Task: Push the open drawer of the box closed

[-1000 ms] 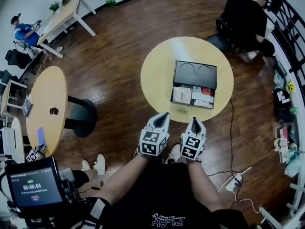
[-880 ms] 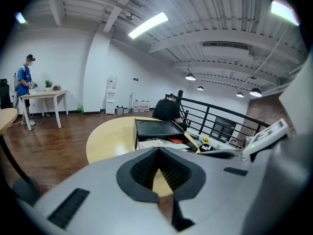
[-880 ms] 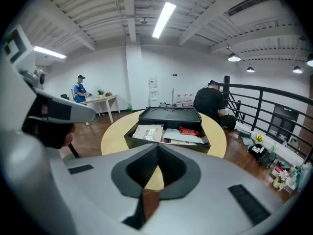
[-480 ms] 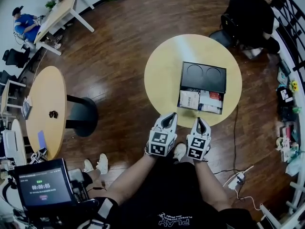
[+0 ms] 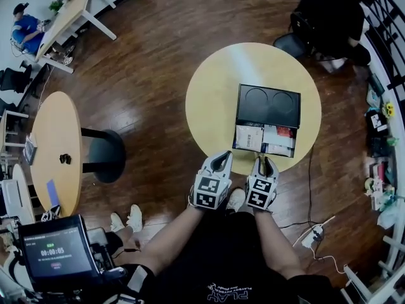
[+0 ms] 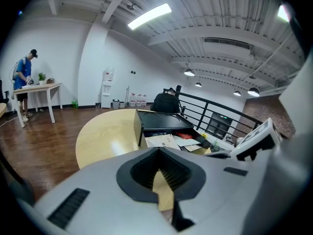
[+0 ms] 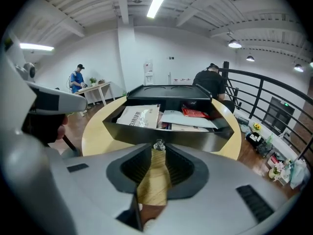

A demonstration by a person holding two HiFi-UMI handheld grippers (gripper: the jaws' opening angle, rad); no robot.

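A black box (image 5: 267, 104) with two round recesses in its lid sits on a round yellow table (image 5: 212, 100). Its drawer (image 5: 264, 139) is pulled out towards me and holds papers and a red packet. My left gripper (image 5: 221, 161) hovers at the table's near edge, left of the drawer, and its jaws (image 6: 159, 173) meet at the tips, shut and empty. My right gripper (image 5: 264, 164) is just short of the drawer front (image 7: 166, 135). Its jaws (image 7: 159, 153) are opening with nothing between them. The drawer's small clear knob (image 7: 159, 145) shows just past the tips.
A second round table (image 5: 54, 151) stands at the left. A person (image 5: 329, 14) in black sits beyond the box. A railing (image 5: 386, 56) and clutter run along the right. A power strip and cables (image 5: 313, 236) lie on the wood floor at my right. A monitor (image 5: 57, 252) sits at bottom left.
Both grippers have come forward from over the floor to the table's near edge, close to the drawer front. The box and drawer have not moved on the table.
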